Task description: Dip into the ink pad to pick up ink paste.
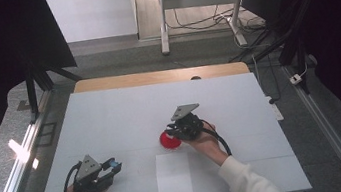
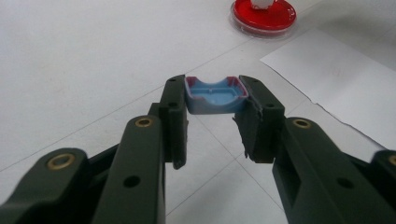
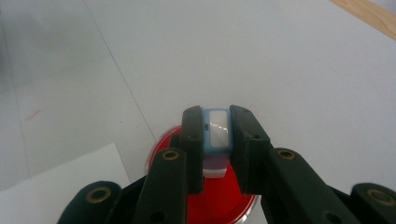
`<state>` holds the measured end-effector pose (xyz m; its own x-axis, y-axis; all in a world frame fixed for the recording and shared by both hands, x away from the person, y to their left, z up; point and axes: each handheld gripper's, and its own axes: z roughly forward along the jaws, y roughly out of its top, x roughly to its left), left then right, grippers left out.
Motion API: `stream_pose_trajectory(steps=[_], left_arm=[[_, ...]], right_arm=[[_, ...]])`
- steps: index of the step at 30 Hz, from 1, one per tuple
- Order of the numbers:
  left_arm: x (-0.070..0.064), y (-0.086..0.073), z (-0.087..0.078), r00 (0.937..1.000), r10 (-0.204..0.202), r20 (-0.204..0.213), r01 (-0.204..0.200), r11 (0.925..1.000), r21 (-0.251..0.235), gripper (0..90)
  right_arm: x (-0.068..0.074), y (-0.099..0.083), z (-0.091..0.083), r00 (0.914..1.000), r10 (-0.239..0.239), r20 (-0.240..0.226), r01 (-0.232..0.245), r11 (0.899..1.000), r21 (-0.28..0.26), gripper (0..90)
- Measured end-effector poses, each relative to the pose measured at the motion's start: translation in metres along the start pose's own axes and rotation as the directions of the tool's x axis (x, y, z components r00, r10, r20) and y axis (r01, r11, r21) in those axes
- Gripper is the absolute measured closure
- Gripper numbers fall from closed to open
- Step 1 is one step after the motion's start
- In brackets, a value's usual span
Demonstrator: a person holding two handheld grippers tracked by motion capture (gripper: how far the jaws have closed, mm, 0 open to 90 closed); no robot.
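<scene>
step: inking the stamp, by my reading | right gripper (image 3: 217, 140) fingers clamped on pale-blue stamp body (image 3: 217, 129), pressed upright on red ink pad (image 1: 169, 140), mid-desk | advice: press straight down, lift square, then go to white paper sheet (image 1: 173, 175) | left gripper (image 2: 215, 109) fingers clamped on blue hollow plastic cap (image 2: 215, 95), held over matte white desk (image 1: 111, 119) at front left

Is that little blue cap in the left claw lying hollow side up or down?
Hollow side up: the blue cap is clamped between the left gripper jaws, its open inside facing upward.

Fingers (image 3: 194, 140) clamp blue stamp (image 3: 217, 133) over red dish (image 3: 219, 207).
</scene>
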<state>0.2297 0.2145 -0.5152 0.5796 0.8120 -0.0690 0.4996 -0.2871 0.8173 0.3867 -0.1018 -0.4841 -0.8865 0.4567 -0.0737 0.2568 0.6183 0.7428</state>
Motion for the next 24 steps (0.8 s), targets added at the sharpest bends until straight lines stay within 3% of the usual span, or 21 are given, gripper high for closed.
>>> stream_pose_trajectory(steps=[12, 24], left_arm=[[0.0, 0.0, 0.0, 1.0, 0.0, -0.002, 0.0, 1.0, 0.001, 64.6], [0.0, 0.0, 0.001, 1.0, 0.002, 0.002, -0.002, 1.0, 0.002, 64.5]], right_arm=[[0.003, 0.008, -0.015, 0.9998, -0.012, -0.016, 0.011, 0.999, -0.046, 75.4], [0.001, 0.006, -0.011, 0.9999, -0.007, -0.012, 0.007, 1.0, 0.001, 75.4]])
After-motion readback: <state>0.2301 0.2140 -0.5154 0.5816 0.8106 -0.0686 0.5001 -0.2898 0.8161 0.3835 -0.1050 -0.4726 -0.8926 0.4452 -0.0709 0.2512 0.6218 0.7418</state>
